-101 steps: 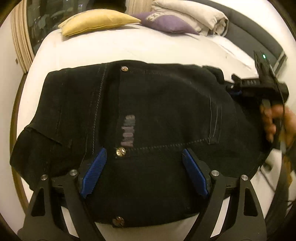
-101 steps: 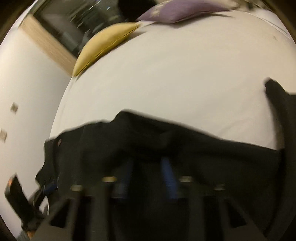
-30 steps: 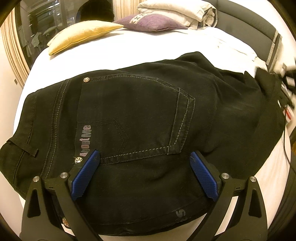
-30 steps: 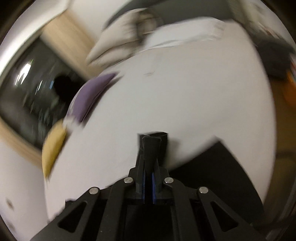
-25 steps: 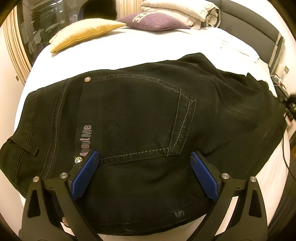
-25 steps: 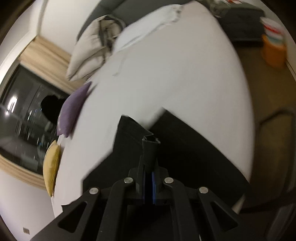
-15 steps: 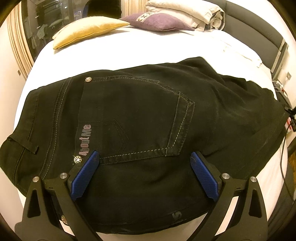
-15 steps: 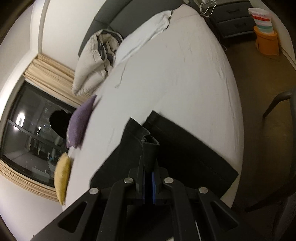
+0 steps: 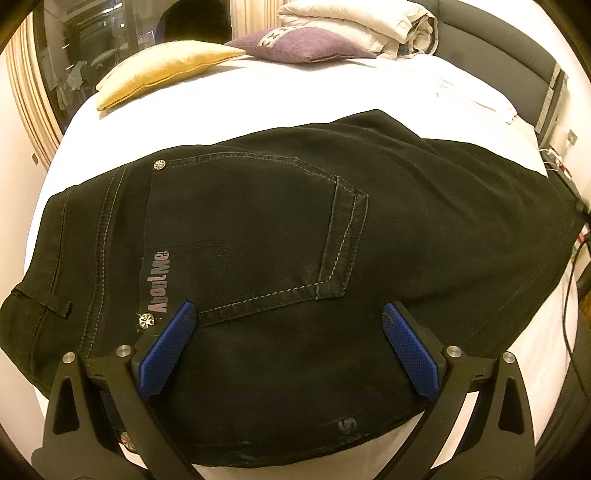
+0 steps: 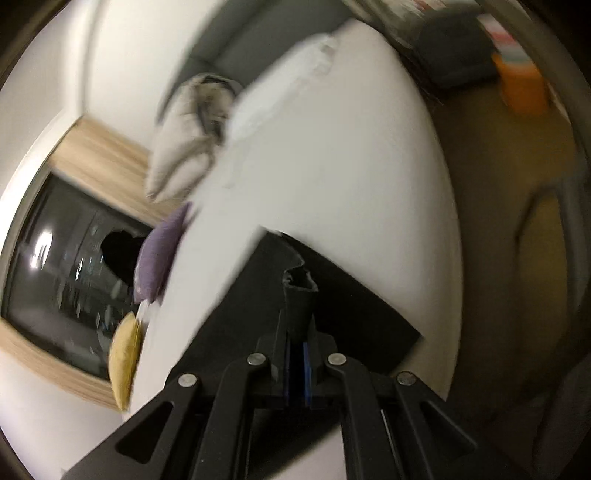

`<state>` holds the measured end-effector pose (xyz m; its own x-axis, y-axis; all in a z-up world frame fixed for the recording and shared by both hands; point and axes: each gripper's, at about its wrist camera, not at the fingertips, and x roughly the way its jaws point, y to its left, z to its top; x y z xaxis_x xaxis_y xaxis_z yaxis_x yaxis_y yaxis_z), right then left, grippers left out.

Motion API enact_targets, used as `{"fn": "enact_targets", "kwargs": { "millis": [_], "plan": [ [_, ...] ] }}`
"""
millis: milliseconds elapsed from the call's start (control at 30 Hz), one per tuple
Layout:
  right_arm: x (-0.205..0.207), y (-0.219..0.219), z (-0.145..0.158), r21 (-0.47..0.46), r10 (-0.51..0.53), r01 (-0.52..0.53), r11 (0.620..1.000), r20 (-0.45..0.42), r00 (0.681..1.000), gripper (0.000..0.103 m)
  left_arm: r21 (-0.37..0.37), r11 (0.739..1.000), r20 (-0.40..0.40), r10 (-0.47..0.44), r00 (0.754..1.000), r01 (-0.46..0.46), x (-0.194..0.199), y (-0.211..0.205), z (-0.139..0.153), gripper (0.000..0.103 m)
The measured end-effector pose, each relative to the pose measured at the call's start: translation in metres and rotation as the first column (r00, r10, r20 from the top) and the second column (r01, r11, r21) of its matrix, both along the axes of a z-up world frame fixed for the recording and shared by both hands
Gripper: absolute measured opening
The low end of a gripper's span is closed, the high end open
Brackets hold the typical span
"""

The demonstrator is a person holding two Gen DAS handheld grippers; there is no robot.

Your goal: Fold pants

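Left wrist view: my left gripper [image 9: 288, 347] is spread wide, blue pads [image 9: 164, 354] on either side, hovering over the seat of the black pants [image 9: 258, 240], nothing between the fingers. Can't tell if the tips touch the fabric. Pants lie flat on the white bed [image 9: 280, 96], waistband to the left, back pocket [image 9: 255, 229] facing up with grey "AboutMe" print beside it, legs running off to the right toward the bed edge. Yellow pillow [image 9: 162, 70] and purple pillow [image 9: 303, 44] at the far side, a folded pale duvet [image 9: 365, 22] behind them.

Right wrist view, blurry: my right gripper [image 10: 297, 350] is closed narrow, pinching a bunched bit of the pants [image 10: 299, 295] that sticks up between the pads. Below it the dark leg fabric lies on the bed [image 10: 332, 166] near the edge. Purple pillow [image 10: 159, 254] and yellow pillow [image 10: 125, 362] on the left, an orange bin [image 10: 522, 88] on the floor, top right.
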<state>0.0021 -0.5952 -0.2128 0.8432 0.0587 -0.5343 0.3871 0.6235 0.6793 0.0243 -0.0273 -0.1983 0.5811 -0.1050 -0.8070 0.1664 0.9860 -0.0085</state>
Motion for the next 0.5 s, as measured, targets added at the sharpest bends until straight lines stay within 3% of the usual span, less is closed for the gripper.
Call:
{"fn": "enact_targets", "kwargs": {
  "millis": [100, 200, 333, 500],
  "plan": [
    [0.016, 0.021, 0.039, -0.133, 0.071, -0.064, 0.989, 0.045, 0.996, 0.004, 0.012, 1.000, 0.008, -0.001, 1.000, 0.001, -0.001, -0.002, -0.002, 0.103],
    [0.040, 0.023, 0.057, -0.152, 0.113, -0.108, 0.983, 0.029, 0.993, 0.004, 0.007, 1.000, 0.010, -0.002, 1.000, 0.002, -0.001, -0.002, -0.004, 0.103],
    [0.075, 0.011, 0.084, -0.097, 0.159, -0.151, 0.984, 0.073, 0.985, 0.004, -0.002, 1.000, 0.011, 0.001, 1.000, -0.001, -0.001, -0.001, -0.004, 0.103],
    [0.104, 0.038, 0.132, -0.221, 0.275, -0.247, 0.944, 0.108, 0.955, 0.004, -0.003, 1.000, 0.012, -0.001, 1.000, 0.001, -0.002, 0.000, -0.004, 0.103]
  ]
}}
